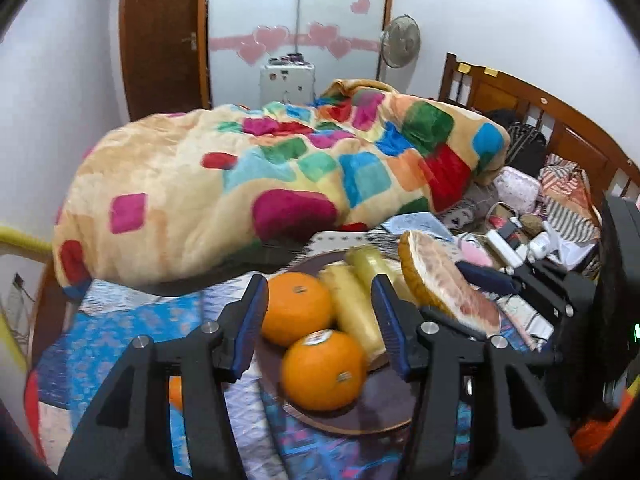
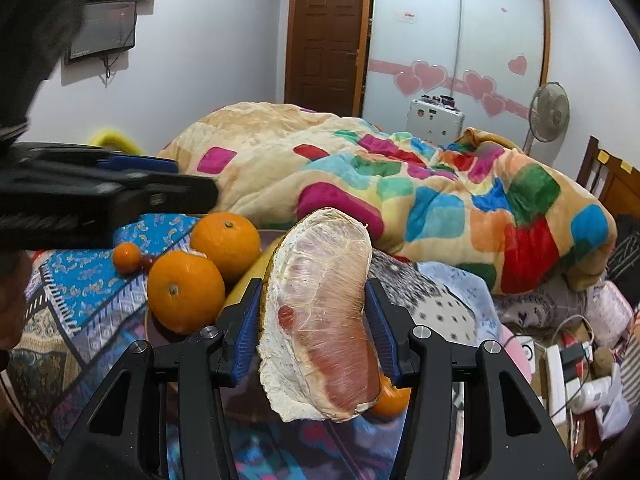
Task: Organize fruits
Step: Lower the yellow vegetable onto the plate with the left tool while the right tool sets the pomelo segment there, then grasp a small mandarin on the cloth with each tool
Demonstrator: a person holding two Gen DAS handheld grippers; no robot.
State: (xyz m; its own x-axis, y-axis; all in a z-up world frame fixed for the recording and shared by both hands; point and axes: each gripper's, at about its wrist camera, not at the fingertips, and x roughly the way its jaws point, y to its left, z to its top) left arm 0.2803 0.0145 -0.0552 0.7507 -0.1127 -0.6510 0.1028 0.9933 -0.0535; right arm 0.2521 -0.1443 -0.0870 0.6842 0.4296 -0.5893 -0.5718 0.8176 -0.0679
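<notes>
Two oranges (image 1: pixel 296 308) and wrapped yellow pieces, perhaps bananas (image 1: pixel 360 300), already lie on the brown plate (image 1: pixel 384 408). A small orange (image 2: pixel 126 257) remains on the bed. The right gripper (image 2: pixel 314 328) clamps the wrapped pomelo wedge (image 2: pixel 320 312) above the plate's edge, its long axis running away from the camera, cut face up. The left gripper (image 1: pixel 320 316) hovers, fingers apart and empty.

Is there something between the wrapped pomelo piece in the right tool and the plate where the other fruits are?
Nothing visible blocks it. The right tool grips the pomelo piece just beside the plate. The plate already carries two oranges and wrapped yellow fruit, so free room there looks small.
</notes>
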